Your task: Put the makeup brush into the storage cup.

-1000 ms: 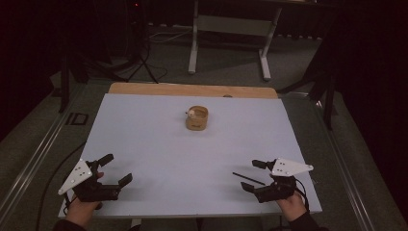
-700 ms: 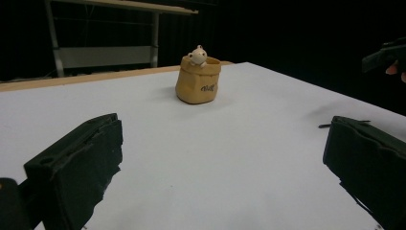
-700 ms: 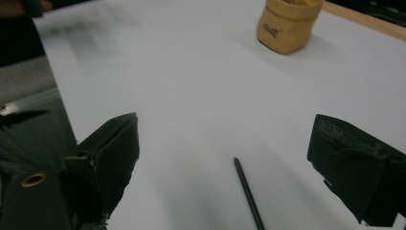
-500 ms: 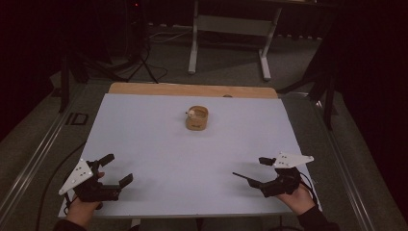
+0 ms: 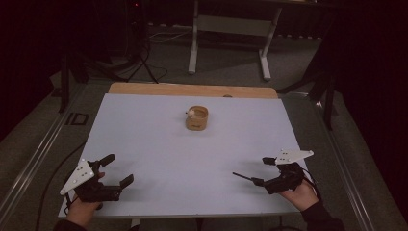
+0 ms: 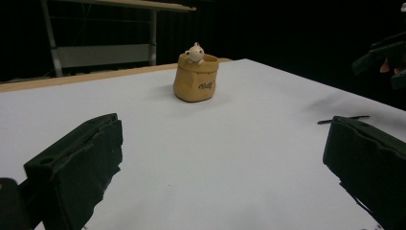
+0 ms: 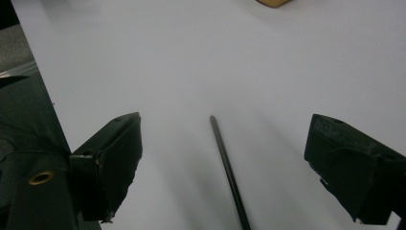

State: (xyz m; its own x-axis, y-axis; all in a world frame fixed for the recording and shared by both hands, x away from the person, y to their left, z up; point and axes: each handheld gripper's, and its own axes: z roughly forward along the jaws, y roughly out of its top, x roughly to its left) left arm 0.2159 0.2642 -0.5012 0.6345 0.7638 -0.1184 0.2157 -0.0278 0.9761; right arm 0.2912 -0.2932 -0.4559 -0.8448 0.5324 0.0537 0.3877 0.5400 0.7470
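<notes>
High view: white table [image 5: 192, 159] with a wooden strip along the far edge. Tan sack-shaped pot [image 5: 197, 118] at far centre, a small white figurine [image 5: 191, 113] peeking over its rim. Left gripper [image 5: 111, 169] at the near left corner, jaws spread wide, holding nothing. Right gripper [image 5: 260, 171] at the near right, jaws wide apart, held over a thin black rod [image 5: 242, 176] lying flat on the table.

Left gripper view: two black jaws far apart at the bottom corners, bare table between. Sack pot [image 6: 196, 77] upright well ahead, figurine [image 6: 194, 52] on its rim. Black rod [image 6: 343, 119] off to the right.

Right gripper view: jaws wide open, nothing gripped. Black rod [image 7: 229, 172] on the table between them, touching neither jaw.
</notes>
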